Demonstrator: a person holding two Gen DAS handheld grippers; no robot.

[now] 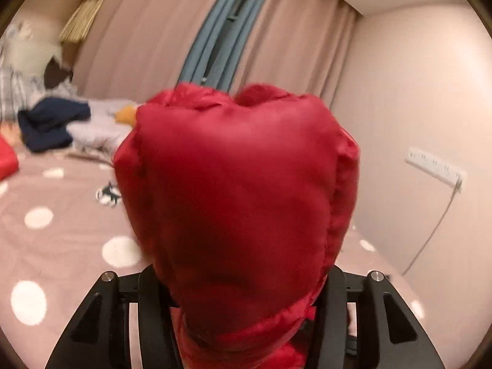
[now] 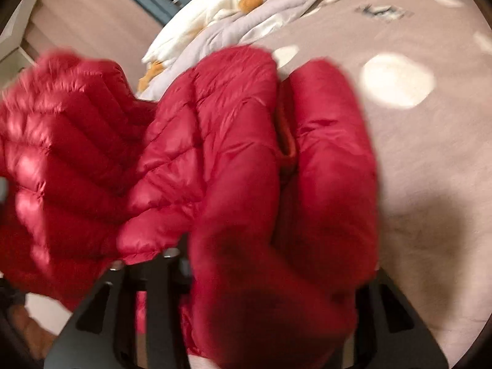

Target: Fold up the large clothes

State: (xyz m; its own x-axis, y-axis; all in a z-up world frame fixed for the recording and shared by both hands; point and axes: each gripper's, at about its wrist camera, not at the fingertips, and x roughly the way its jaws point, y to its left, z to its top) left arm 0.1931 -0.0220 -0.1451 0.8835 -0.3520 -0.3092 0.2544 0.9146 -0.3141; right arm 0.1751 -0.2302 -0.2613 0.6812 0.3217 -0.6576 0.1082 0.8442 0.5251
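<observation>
Red puffer jacket (image 1: 236, 203) bunched between both pairs of part-open fingers (tips hidden), left (image 1: 243, 301) and right (image 2: 270, 292).

Ahead of me, pink curtains (image 1: 147, 40) are hanging closed, with a grey-blue drape (image 1: 212, 40) parting them. A plain wall (image 1: 415, 86) is carrying a white power strip (image 1: 436, 166). The pink polka-dot bedspread (image 1: 55, 246) is lying under warm indoor light, bedding (image 1: 92, 123) heaped beyond.
</observation>
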